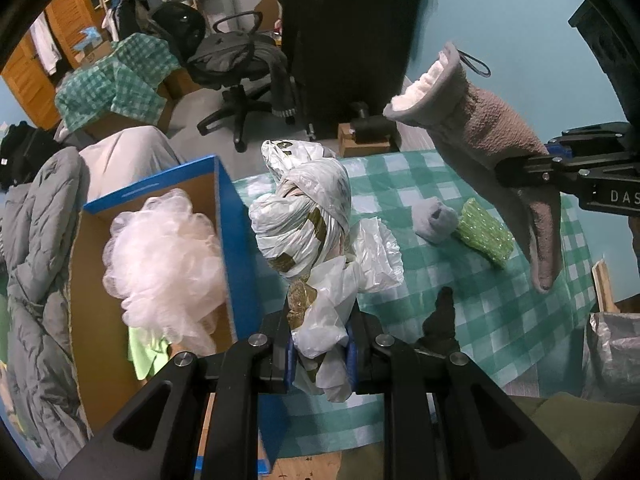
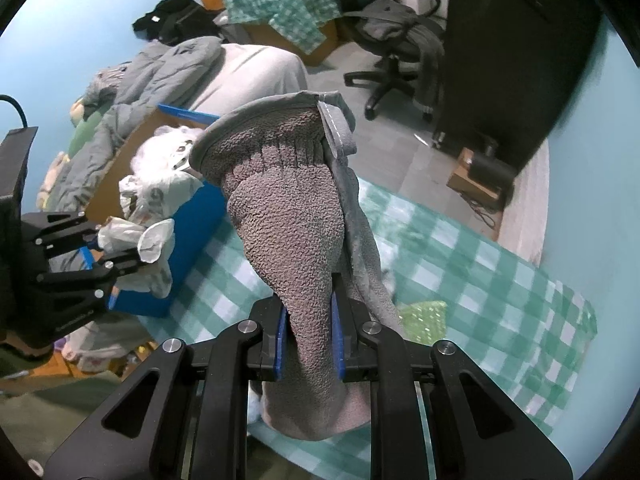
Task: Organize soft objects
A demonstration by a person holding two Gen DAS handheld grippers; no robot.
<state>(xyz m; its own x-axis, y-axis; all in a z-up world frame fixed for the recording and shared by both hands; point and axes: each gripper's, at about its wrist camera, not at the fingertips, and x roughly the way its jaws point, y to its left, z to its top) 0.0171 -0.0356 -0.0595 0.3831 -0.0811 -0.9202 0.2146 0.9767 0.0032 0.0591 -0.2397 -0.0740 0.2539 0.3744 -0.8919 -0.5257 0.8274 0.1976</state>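
Observation:
My left gripper [image 1: 320, 356] is shut on a twisted white plastic bag [image 1: 304, 216] with olive print, held up beside the blue cardboard box [image 1: 236, 216]. The box holds a white mesh pouf [image 1: 160, 256] and a light green cloth [image 1: 146, 354]. My right gripper [image 2: 310, 340] is shut on a brown-grey fleece mitten [image 2: 288, 220], lifted above the green checked tablecloth [image 2: 500, 280]. The left wrist view shows the same mitten [image 1: 480, 128] hanging from the right gripper [image 1: 516, 168]. On the cloth lie a rolled grey sock [image 1: 434, 218] and a green bubble-wrap piece [image 1: 484, 232].
A small black item [image 1: 442, 320] lies on the cloth near my left gripper. A grey quilt [image 1: 36, 240] is heaped left of the box. Behind stand an office chair [image 1: 236, 60], a tall black cabinet [image 1: 344, 32] and a cardboard box draped in checked cloth [image 1: 116, 80].

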